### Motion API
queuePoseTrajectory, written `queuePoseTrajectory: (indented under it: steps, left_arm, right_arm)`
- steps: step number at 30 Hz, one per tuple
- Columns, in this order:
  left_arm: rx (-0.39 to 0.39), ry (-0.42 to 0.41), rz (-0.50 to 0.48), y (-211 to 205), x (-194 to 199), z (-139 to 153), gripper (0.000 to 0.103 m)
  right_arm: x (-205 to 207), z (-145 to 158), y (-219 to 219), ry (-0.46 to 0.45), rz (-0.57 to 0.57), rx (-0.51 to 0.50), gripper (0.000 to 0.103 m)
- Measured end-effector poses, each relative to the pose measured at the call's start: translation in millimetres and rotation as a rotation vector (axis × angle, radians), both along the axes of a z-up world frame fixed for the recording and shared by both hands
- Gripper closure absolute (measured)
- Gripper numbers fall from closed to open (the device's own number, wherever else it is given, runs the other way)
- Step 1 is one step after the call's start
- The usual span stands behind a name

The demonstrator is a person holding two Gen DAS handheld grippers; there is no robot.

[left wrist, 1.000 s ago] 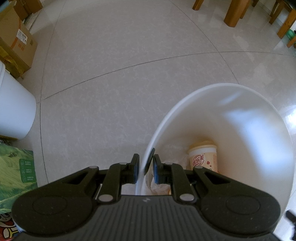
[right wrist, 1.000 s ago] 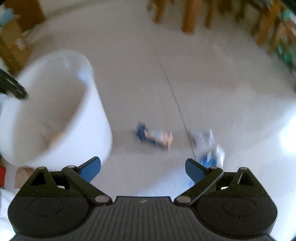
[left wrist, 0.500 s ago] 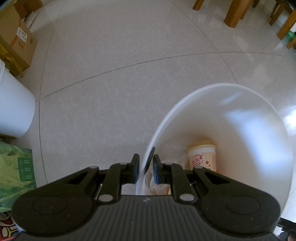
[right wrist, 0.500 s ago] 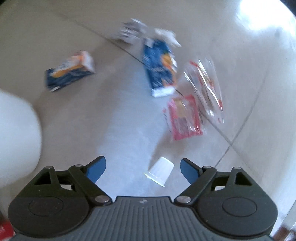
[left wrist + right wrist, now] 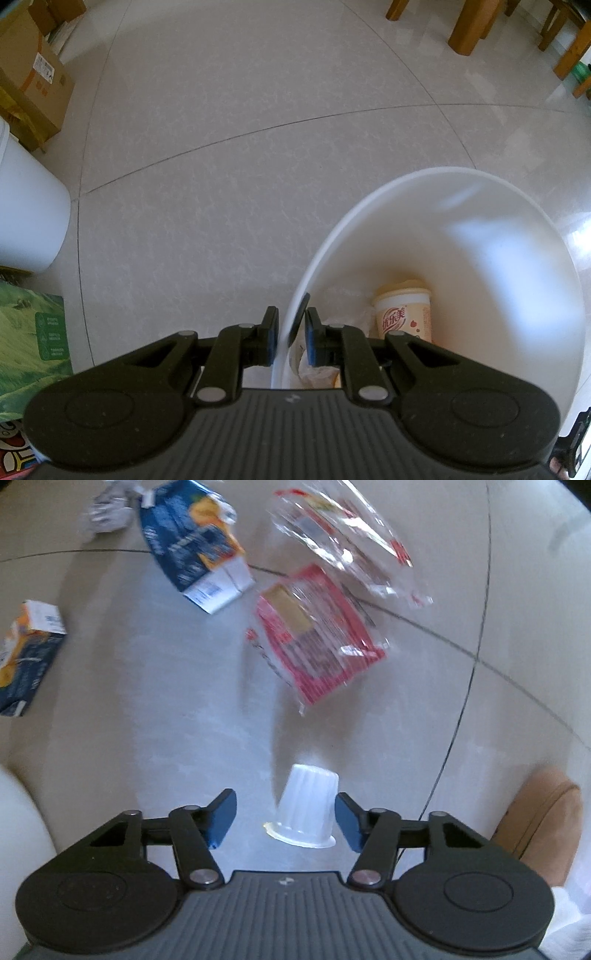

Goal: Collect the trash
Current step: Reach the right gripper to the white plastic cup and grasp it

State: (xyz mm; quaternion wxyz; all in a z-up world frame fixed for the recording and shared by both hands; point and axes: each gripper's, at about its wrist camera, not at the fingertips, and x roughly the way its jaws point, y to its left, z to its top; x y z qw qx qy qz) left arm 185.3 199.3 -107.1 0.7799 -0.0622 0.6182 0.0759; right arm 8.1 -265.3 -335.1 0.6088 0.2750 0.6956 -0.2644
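Black-fingered left gripper [image 5: 291,334]: jaws are pinching the near rim of a white plastic bucket [image 5: 491,236], one finger sitting outside the wall, the other inside. Inside the bucket, a cream lidded drink cup [image 5: 404,314] is standing at 3 o'clock from the fingertips, and crumpled pale wrapping [image 5: 314,369] is lying just below the inner finger. Outward on the tiled floor [image 5: 240,166]: a second white tub [image 5: 26,210] is standing at 9 o'clock, a cardboard box [image 5: 29,81] at 10 o'clock, a green printed carton [image 5: 29,343] at 8 o'clock, and wooden furniture legs [image 5: 472,26] at 1 o'clock.

Blue-padded right gripper [image 5: 286,818]: jaws are standing wide apart, holding nothing. A small white ribbed cup [image 5: 308,806] is lying tipped on the floor between the pads, nearer the right one; contact cannot be judged. Outward, all somewhat blurred: a red snack packet [image 5: 317,635] is lying at 12 o'clock, a clear crinkled bag [image 5: 351,542] beyond it at 1 o'clock, a blue and orange juice carton [image 5: 195,546] at 11 o'clock with crumpled white paper [image 5: 107,513] beside it, and a second blue carton [image 5: 26,653] at 10 o'clock. A tan slipper [image 5: 539,819] is showing at 3 o'clock.
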Motion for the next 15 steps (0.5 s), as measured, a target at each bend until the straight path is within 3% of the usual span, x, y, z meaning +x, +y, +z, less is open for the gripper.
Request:
queuePoseTrajectory:
  steps: [4,8,15]
  left_arm:
    - [-0.002,0.0,0.0,1,0,0,0.09]
    - [-0.003,0.001,0.002,1,0,0,0.09]
    - [-0.008,0.001,0.004,3,1,0,0.09]
  right_arm:
    - [-2,-8,4,0.014,0.018,-0.015,0.05]
    - [-1,-15,13,0.033,0.03,-0.015,0.062]
    - [13,-6,36,0.06,0.113,-0.058,0.062]
